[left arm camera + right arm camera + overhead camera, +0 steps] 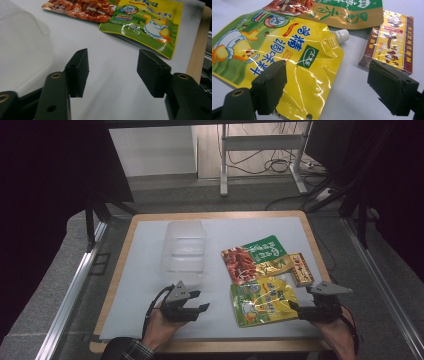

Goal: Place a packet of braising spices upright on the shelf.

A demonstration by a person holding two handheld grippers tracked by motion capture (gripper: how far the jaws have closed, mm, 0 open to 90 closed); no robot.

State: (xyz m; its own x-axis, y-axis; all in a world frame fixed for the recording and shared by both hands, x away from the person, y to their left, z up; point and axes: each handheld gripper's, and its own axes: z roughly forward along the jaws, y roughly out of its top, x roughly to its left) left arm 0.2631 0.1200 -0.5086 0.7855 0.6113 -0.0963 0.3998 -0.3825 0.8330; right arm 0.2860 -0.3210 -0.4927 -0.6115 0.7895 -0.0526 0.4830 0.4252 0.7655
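Observation:
My left gripper (pixel 202 301) (pixel 112 72) hovers low over the bare white mat (pixel 140 285), jaws open and nothing between them. Just to its left stands a clear plastic container (pixel 184 251) (pixel 20 47). My right gripper (pixel 294 308) (pixel 327 85) is open wide at the near right corner of a yellow spouted pouch (pixel 262 301) (pixel 274 50) that lies flat. One pad is above the pouch's edge, the other over the mat, and neither presses on it. The left gripper view has the yellow pouch (pixel 147 22) farther off.
A red and green snack pouch (pixel 255 257) (pixel 342 12) (pixel 80 8) lies behind the yellow one. A small red and yellow box (pixel 301 269) (pixel 390 42) sits to its right. The mat covers a wooden table (pixel 315 245). Metal rails run along both sides.

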